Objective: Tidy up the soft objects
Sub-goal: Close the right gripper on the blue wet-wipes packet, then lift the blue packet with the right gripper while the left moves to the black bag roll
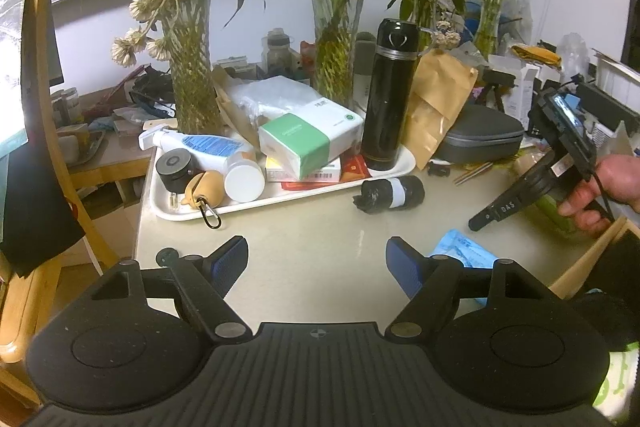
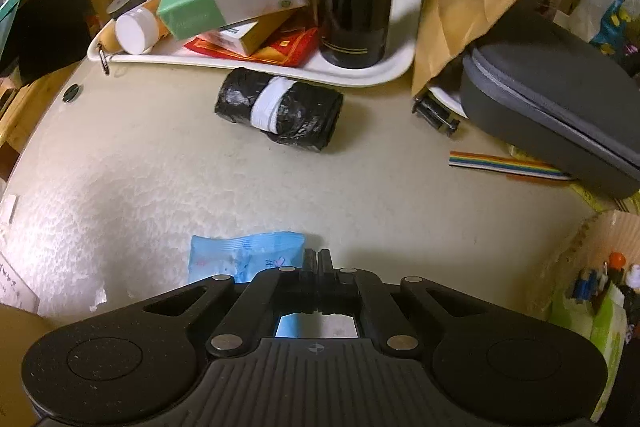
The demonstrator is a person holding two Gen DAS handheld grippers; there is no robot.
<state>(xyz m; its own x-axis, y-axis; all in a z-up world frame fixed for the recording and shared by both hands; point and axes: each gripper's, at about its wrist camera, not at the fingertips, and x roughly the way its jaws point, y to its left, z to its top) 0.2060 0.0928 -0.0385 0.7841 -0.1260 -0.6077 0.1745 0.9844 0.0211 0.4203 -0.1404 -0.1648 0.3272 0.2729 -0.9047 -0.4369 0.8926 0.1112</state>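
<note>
Tissue packet [image 2: 244,257], the blue soft one, lies low centre, its right edge at my right gripper [image 2: 317,259], whose jaws are pressed together; whether they pinch its corner I cannot tell. My left gripper [image 1: 316,263] hangs released. Next I'd lift toward the tray [image 2: 372,77], upper frame, past the black bag roll [image 2: 280,109].
</note>
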